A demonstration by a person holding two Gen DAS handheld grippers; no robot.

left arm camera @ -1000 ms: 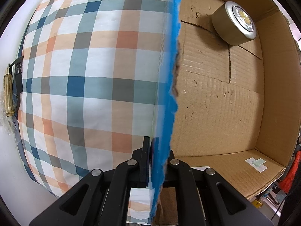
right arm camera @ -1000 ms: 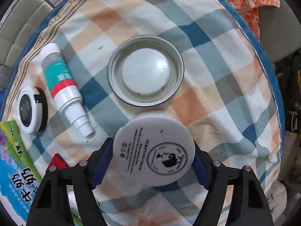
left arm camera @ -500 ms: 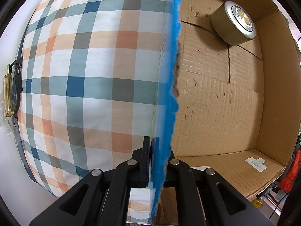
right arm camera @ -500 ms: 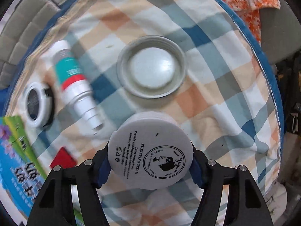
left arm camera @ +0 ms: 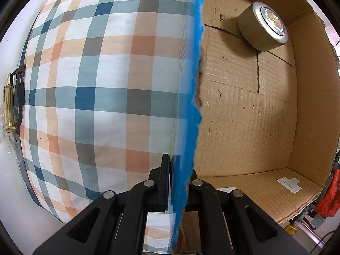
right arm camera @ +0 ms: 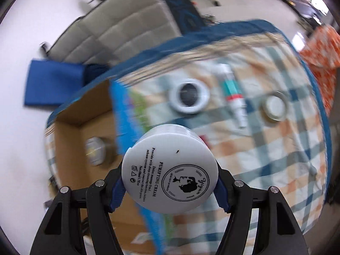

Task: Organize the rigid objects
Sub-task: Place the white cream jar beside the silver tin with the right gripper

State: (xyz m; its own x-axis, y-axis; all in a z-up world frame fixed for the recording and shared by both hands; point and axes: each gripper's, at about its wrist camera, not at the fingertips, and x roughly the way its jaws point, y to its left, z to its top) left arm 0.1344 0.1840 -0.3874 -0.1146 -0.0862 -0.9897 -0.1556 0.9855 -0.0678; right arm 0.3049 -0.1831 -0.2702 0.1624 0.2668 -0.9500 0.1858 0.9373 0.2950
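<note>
My right gripper [right arm camera: 170, 188] is shut on a white cream jar [right arm camera: 170, 170] and holds it in the air above the checked cloth, near the open cardboard box [right arm camera: 70, 114]. My left gripper [left arm camera: 179, 182] is shut on the blue-printed box flap [left arm camera: 191, 110], holding it upright. A gold round tin [left arm camera: 262, 26] lies inside the box; it also shows in the right wrist view [right arm camera: 94, 152]. On the cloth lie a white ring-shaped compact [right arm camera: 188, 98], a white tube with teal and red bands [right arm camera: 232, 93] and a metal lid [right arm camera: 275, 108].
The checked cloth [left arm camera: 95, 85] covers the table left of the box. A brown-handled tool [left arm camera: 8, 108] lies at the cloth's far left edge. An orange patterned cloth [right arm camera: 320, 46] sits at the right. A grey sofa [right arm camera: 119, 25] and blue cloth [right arm camera: 53, 85] lie beyond the table.
My right gripper has lifted the cream jar off the cloth and swung left toward the box, so the view now shows the box and room. The left gripper has not moved.
</note>
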